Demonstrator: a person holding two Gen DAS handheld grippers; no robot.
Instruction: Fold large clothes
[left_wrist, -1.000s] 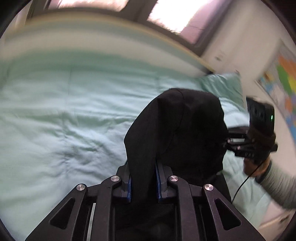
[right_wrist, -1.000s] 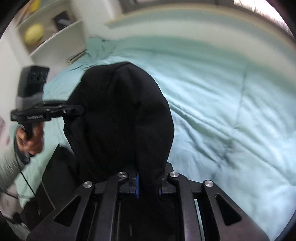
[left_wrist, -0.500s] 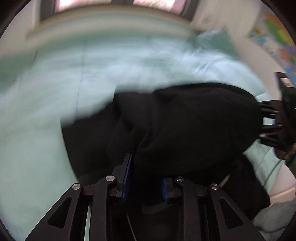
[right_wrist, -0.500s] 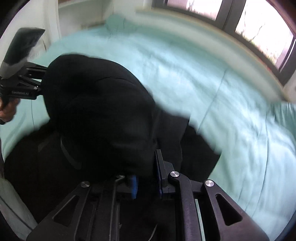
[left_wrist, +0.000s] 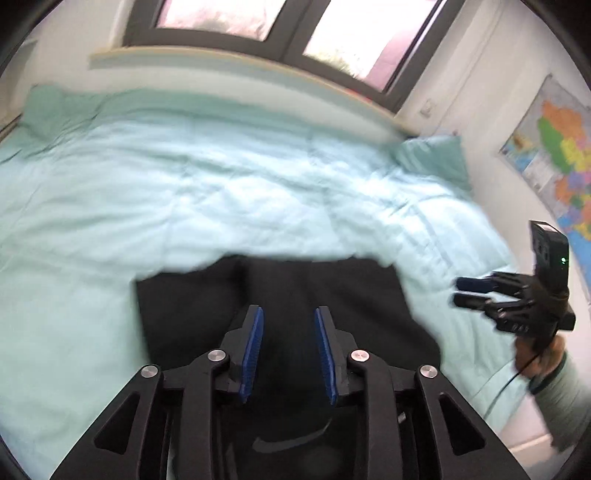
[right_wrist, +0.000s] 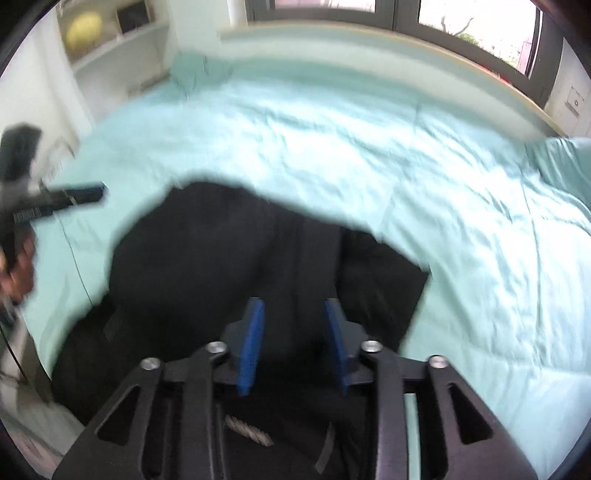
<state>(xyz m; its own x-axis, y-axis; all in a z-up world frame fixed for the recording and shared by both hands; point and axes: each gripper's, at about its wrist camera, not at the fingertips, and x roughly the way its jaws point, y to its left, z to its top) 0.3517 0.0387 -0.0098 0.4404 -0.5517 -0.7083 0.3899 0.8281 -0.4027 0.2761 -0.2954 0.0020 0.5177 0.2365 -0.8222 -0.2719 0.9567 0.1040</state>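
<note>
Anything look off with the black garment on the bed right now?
Nothing is damaged. The black garment lies on the bed unevenly: one rumpled lobe sits farther out than the other. Both the left gripper and right gripper are open above it.

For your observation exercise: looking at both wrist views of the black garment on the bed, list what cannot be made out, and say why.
- Black garment: its near part is hidden behind the left gripper in the left wrist view.
- Garment type: folds and motion blur in the right wrist view leave it unclear.
- Left gripper in the right wrist view: too blurred to judge its fingers.
- Shelf items: blurred, unidentifiable.
</note>
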